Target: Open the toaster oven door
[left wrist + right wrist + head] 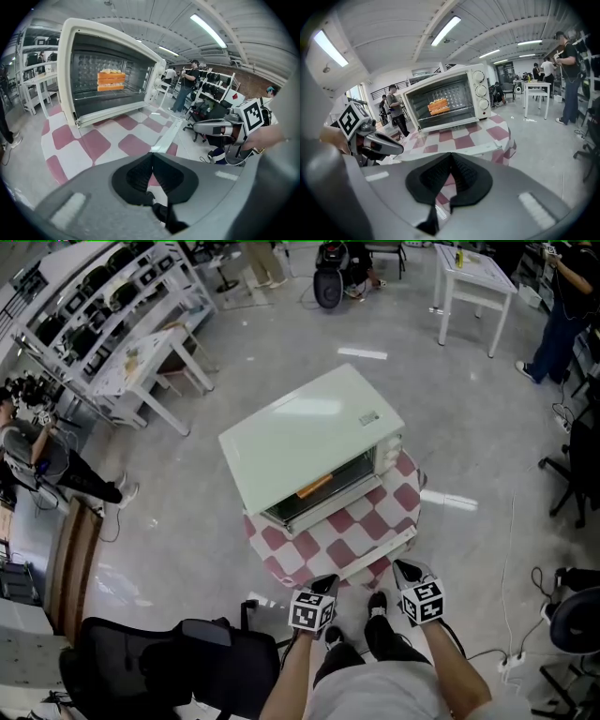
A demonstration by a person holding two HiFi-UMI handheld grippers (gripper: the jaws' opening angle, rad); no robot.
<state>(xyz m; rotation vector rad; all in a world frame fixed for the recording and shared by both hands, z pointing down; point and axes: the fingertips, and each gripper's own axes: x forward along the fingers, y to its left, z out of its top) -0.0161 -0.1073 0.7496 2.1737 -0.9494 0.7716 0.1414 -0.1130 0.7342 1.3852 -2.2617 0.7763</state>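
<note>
Toaster oven (309,432): mid checkered desk (281,559), 12 o'clock of both tongs.
Door (352,521): folded flat, handle (380,554) at 6 o'clock; orange food (111,79) exposed.
Left tongs (151,157), right tongs (450,157): pressed together, empty, clear of door.
Task judged done.

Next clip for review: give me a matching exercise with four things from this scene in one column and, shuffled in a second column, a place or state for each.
Things
1. oven door
2. orange food
3. left gripper
4. knobs

Places or states
A. jaws shut, nothing between them
B. inside the oven
C. folded down flat over the checked cloth
D. in a column on the front panel, beside the cavity

Pairs: 1-C, 2-B, 3-A, 4-D
</note>
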